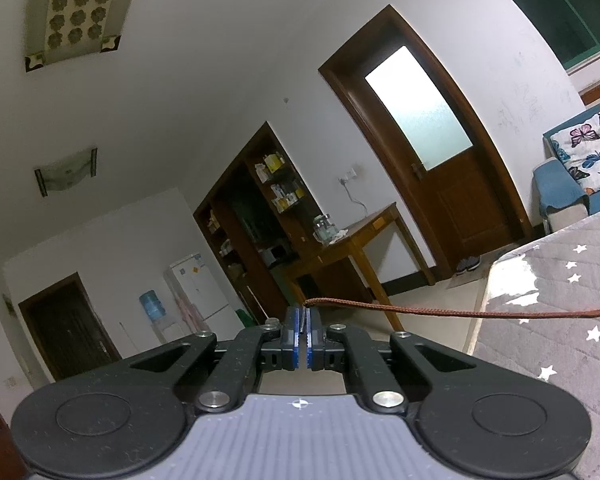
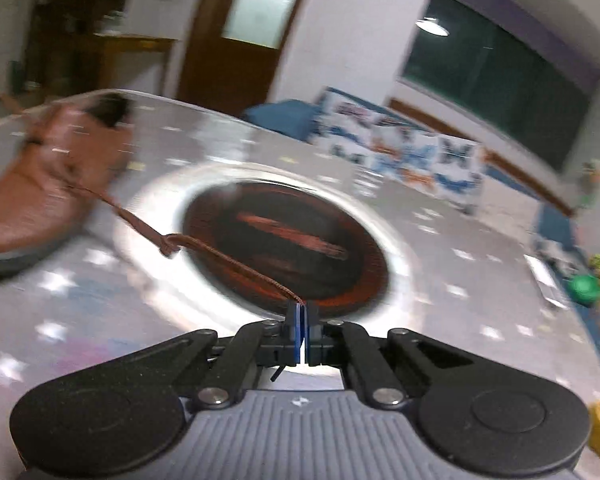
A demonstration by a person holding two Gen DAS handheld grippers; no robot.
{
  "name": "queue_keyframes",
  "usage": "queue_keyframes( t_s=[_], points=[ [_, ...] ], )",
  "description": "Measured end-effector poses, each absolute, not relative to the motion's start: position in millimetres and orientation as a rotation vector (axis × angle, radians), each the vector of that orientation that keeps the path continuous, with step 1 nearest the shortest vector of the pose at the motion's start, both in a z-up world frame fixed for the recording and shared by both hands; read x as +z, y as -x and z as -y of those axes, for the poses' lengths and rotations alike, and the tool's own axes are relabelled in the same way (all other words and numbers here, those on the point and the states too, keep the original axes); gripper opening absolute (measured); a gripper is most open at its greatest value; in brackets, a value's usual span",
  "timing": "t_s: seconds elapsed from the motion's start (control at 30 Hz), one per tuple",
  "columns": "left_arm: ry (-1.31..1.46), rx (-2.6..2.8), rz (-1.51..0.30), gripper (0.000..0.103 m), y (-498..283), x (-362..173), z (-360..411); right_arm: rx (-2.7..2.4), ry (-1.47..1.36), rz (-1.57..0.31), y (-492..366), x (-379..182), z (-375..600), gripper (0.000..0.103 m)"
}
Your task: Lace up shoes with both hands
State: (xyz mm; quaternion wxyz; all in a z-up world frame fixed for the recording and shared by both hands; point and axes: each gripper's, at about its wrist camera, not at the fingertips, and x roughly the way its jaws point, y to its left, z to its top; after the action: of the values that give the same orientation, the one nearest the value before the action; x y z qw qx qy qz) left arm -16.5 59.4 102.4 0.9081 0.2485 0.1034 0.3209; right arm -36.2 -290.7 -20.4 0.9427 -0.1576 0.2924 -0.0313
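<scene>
A brown leather shoe (image 2: 40, 184) lies blurred at the left on the grey star-patterned cloth (image 2: 440, 280). A brown lace (image 2: 228, 260) runs taut from the shoe, through a knot (image 2: 168, 245), to my right gripper (image 2: 302, 312), which is shut on its end. In the left wrist view my left gripper (image 1: 304, 316) points level out past the table edge. It is shut on the end of a brown lace (image 1: 440, 314) that stretches away to the right over the cloth (image 1: 560, 340). The shoe is out of that view.
A round dish (image 2: 148, 200) with a shiny rim and dark centre lies just ahead of the right gripper. Butterfly-print cushions (image 2: 400, 152) sit beyond the table. Off the table's left edge (image 1: 488, 280) are a wooden desk (image 1: 364, 236), a door (image 1: 440, 160) and shelves (image 1: 260, 208).
</scene>
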Motion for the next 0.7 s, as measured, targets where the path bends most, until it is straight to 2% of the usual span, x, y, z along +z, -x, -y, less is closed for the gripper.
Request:
queue_keyframes(
  t_s=[0.53, 0.63, 0.7],
  points=[
    [-0.519, 0.662, -0.214, 0.006, 13.6, 102.1, -57.7, -0.223, 0.317, -0.645, 36.8, -40.5, 338.5, 0.001],
    [-0.52, 0.664, -0.207, 0.006, 14.2, 103.1, -58.5, -0.193, 0.298, -0.68, 35.7, -39.1, 339.3, 0.004],
    [-0.512, 0.663, -0.205, 0.007, 14.6, 104.1, -59.6, -0.185, 0.299, -0.691, 36.2, -37.7, 339.8, 0.012]
  ],
)
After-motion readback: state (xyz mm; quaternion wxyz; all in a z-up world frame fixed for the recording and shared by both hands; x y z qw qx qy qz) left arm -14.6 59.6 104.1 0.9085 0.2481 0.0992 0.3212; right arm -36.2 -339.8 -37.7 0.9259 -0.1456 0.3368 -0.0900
